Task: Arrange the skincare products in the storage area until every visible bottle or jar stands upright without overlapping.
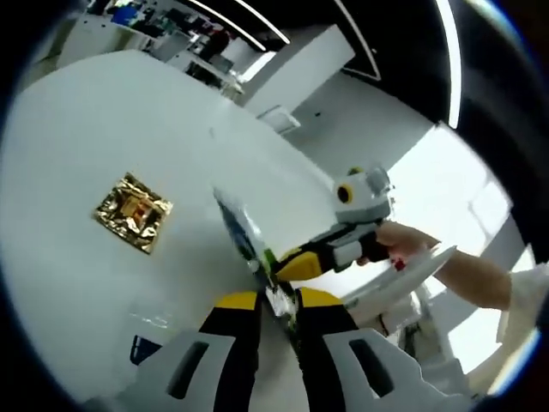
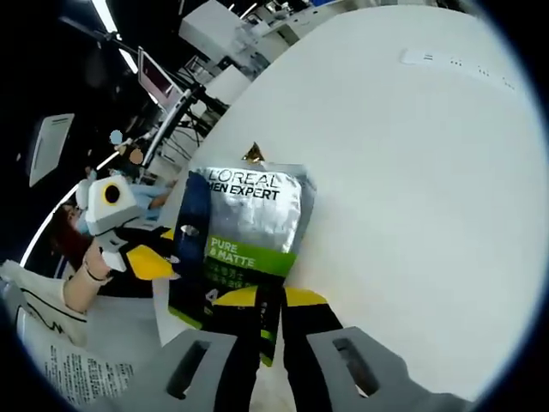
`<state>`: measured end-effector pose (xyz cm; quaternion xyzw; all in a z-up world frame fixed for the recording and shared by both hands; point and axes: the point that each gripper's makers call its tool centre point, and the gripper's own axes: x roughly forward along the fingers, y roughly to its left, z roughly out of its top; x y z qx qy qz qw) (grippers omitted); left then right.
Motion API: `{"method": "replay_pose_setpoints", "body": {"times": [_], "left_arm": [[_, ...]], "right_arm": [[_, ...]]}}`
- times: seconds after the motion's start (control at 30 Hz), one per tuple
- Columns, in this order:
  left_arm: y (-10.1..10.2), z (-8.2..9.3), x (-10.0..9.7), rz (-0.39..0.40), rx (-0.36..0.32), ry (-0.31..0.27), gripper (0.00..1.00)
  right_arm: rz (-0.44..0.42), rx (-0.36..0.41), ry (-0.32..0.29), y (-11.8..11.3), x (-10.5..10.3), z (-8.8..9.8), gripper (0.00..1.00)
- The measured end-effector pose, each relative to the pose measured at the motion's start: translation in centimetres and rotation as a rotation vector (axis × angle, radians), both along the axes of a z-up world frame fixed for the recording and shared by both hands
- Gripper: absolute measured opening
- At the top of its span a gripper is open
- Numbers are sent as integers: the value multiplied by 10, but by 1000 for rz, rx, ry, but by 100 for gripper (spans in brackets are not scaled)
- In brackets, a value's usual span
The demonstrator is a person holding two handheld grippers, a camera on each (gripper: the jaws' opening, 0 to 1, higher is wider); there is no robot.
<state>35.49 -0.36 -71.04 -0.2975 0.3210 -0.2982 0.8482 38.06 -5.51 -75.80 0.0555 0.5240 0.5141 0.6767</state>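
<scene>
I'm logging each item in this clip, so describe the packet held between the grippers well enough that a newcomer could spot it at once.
Start from the big white table. Above its near edge, the right gripper and the left gripper pinch a flat silver packet by its bottom and side edges. It has a dark blue side stripe, a green band and black lettering, unlike the small crinkled gold packet lying alone on the tabletop.
</scene>
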Motion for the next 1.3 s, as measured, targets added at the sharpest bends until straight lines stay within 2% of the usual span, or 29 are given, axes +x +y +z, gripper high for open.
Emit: {"method": "replay_pose_setpoints", "body": {"times": [0.13,0.23,0.3,0.37,0.53,0.63,0.7,0.97,1.17,1.3], "left_arm": [[-5,-1,-1,-18,1,-1,5],[-7,0,-2,-35,9,-2,1],[-4,-1,0,-34,31,-7,0],[0,2,3,-21,23,-8,0],[-1,13,3,-4,43,-53,0],[-1,19,5,-14,80,-105,0],[-3,22,3,-23,83,-110,0],[-5,34,2,-71,131,-159,0],[0,46,-1,-68,136,-183,0],[5,57,-3,-63,142,-203,0]], "right_arm": [[4,62,2,13,-3,13,2],[31,50,-34,18,-4,17,2],[40,49,-30,19,-6,20,2],[33,59,-36,18,-5,24,2],[5,104,-49,17,6,37,2],[-9,125,-68,16,10,48,2],[-10,137,-80,16,11,54,3],[0,142,-155,10,11,72,5],[5,143,-229,7,12,92,9],[-9,170,-267,7,12,108,11]]}}
